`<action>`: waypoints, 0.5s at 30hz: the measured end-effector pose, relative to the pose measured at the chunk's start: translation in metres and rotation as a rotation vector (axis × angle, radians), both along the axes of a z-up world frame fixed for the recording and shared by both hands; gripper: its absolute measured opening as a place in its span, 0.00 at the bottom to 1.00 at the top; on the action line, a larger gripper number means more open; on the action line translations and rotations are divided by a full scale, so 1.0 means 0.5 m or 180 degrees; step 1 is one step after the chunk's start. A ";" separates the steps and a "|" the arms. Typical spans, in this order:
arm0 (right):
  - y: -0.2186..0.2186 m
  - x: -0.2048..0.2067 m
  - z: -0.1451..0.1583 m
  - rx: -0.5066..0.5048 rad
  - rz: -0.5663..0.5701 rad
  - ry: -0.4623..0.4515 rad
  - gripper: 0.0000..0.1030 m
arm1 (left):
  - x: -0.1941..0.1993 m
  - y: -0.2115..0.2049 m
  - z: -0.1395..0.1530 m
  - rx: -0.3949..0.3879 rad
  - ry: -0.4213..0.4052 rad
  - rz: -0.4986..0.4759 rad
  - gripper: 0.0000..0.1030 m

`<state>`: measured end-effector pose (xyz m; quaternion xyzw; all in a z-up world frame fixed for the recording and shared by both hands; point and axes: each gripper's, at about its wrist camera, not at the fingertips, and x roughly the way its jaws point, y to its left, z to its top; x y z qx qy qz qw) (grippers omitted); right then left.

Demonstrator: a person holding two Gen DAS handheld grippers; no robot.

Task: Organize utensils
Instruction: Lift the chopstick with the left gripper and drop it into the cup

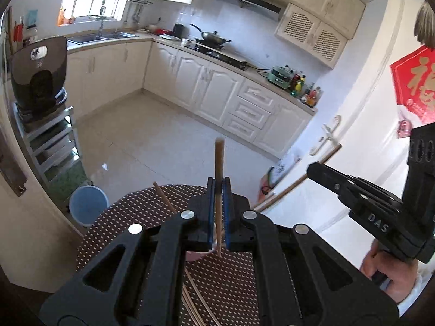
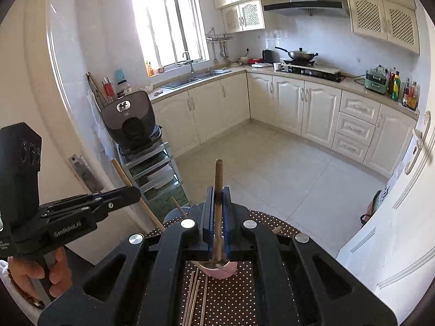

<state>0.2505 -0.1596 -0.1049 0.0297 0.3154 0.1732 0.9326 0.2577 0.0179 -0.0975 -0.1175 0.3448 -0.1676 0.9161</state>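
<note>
My left gripper (image 1: 218,187) is shut on a wooden chopstick (image 1: 219,157) that stands upright between its blue pads. From the right wrist view, that left gripper (image 2: 133,193) appears at the left with its chopstick (image 2: 123,175) slanting. My right gripper (image 2: 218,195) is likewise shut on a second upright chopstick (image 2: 218,174). It shows in the left wrist view as the right gripper (image 1: 312,169), with its stick (image 1: 293,184) angled. Both hang above a brown dotted table (image 1: 130,212). A pink cup (image 2: 224,270) and several loose chopsticks (image 2: 193,293) lie below.
A blue bucket (image 1: 88,203) stands on the floor left of the table, beside a metal rack (image 1: 54,141) carrying a dark appliance (image 1: 38,73). A white door (image 1: 353,125) is close on the right. Kitchen counters (image 2: 312,81) line the far walls beyond open floor.
</note>
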 end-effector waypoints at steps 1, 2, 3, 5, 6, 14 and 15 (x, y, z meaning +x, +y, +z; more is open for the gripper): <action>-0.003 0.004 -0.004 0.0017 0.0000 0.0015 0.04 | 0.005 -0.003 -0.005 0.0019 0.0018 0.0003 0.06; -0.005 0.007 -0.005 0.0023 0.0004 0.0020 0.04 | 0.008 -0.002 -0.005 0.0032 0.0025 0.0031 0.06; -0.004 0.010 -0.004 0.0020 0.0015 0.0031 0.04 | 0.009 -0.003 -0.004 0.0023 0.0012 0.0035 0.06; -0.004 0.016 -0.005 0.0028 0.0031 0.0046 0.04 | 0.011 -0.006 0.003 0.0002 -0.0016 0.0007 0.06; -0.004 0.019 -0.007 0.0024 0.0044 0.0060 0.04 | 0.014 -0.008 0.005 0.0028 -0.0029 -0.0003 0.06; 0.001 0.025 -0.033 0.0008 0.0109 0.0179 0.04 | 0.029 -0.004 -0.024 0.0031 0.0059 0.0083 0.06; 0.002 0.026 -0.034 0.0013 0.0119 0.0193 0.04 | 0.029 -0.001 -0.022 -0.0016 0.0055 0.0074 0.06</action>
